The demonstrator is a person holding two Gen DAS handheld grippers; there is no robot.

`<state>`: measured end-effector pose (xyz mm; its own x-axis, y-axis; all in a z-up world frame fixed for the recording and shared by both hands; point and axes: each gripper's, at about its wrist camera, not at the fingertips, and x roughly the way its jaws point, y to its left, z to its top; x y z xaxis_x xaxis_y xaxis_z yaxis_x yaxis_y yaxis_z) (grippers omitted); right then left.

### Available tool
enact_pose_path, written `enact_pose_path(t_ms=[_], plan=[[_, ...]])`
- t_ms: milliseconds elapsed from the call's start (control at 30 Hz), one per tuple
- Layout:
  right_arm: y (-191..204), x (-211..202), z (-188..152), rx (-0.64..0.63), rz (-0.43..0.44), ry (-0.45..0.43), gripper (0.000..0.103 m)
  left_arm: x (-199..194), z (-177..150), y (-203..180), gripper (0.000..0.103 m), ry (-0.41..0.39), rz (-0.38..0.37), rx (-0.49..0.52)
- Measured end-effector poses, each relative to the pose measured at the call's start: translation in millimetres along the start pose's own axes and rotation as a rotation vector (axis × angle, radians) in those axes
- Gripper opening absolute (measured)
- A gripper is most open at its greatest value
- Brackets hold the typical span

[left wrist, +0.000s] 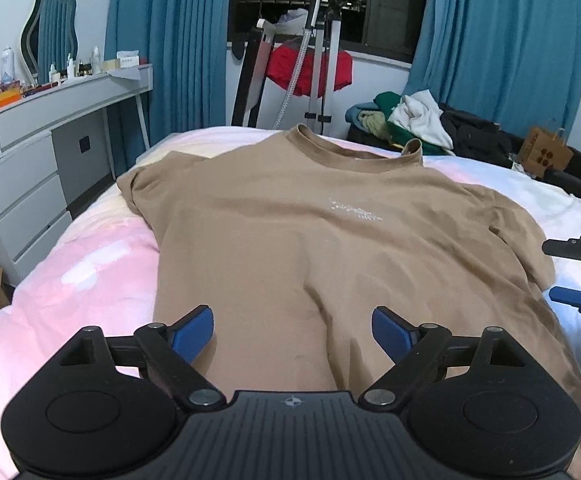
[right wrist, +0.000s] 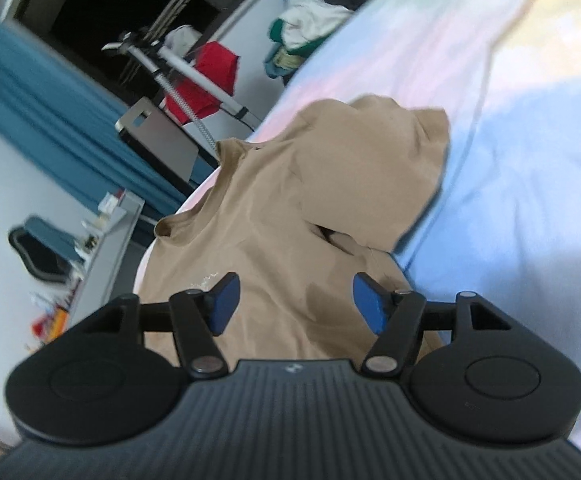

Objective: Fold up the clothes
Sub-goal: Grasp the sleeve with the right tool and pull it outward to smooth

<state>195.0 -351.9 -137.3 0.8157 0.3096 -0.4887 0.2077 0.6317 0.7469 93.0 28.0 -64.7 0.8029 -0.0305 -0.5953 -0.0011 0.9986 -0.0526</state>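
A tan T-shirt (left wrist: 330,240) lies face up on a bed (left wrist: 90,264) with pastel pink, white and blue bedding, collar (left wrist: 354,148) at the far end, hem nearest me; the body is spread flat with soft creases down the middle; my left gripper (left wrist: 292,330) hovers over the hem, blue pads spread wide, grasping nothing; my right gripper (right wrist: 294,302) sits over the shirt's right side, pads likewise apart and empty; from its tilted view the right sleeve (right wrist: 374,176) looks turned in over the chest, though I cannot tell if that is a deliberate fold or just a rumple; the left sleeve (left wrist: 142,188) lies out to the side; a heap of other clothes (left wrist: 410,120) sits beyond the bed's far corner; the shirt looks like light, limp cotton that will sag and drape when lifted, not slippery, not fragile; I judge the best holds are pinches at a hem corner and at the shoulder seam on the same side, so the edge stays taut
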Motion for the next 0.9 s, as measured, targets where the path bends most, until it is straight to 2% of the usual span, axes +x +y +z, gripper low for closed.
enact_pose_path(t_ms=[167, 233, 467, 633, 800, 867, 900], plan=[[-26.0, 8.5, 4.1, 0.188, 0.063, -0.001, 0.066, 5.6, -3.0, 0.0, 0.1, 0.001, 0.016, 0.006], [-37.1, 12.6, 4.9, 0.261, 0.094, -0.01, 0.066, 8.0, -4.0, 0.3, 0.102, 0.002, 0.035, 0.006], [-72.0, 20.3, 1.8, 0.484, 0.171, -0.07, 0.066, 14.9, -4.0, 3.6, 0.102, 0.027, 0.037, -0.032], [-74.0, 32.5, 5.1, 0.506, 0.193, -0.083, 0.066, 20.0, -4.1, 2.1, 0.103, 0.035, 0.013, -0.045], [-76.1, 42.3, 12.8, 0.468, 0.16, -0.137, 0.064, 27.6, -5.2, -1.1, 0.103, 0.036, 0.003, -0.035], [-73.8, 47.7, 17.7, 0.427, 0.135, -0.147, 0.048, 30.9, -5.1, -2.0, 0.102, 0.033, 0.004, -0.03], [-72.1, 50.9, 20.4, 0.397, 0.111, -0.145, 0.028, 32.2, -4.9, -1.4, 0.102, 0.032, 0.005, -0.029]])
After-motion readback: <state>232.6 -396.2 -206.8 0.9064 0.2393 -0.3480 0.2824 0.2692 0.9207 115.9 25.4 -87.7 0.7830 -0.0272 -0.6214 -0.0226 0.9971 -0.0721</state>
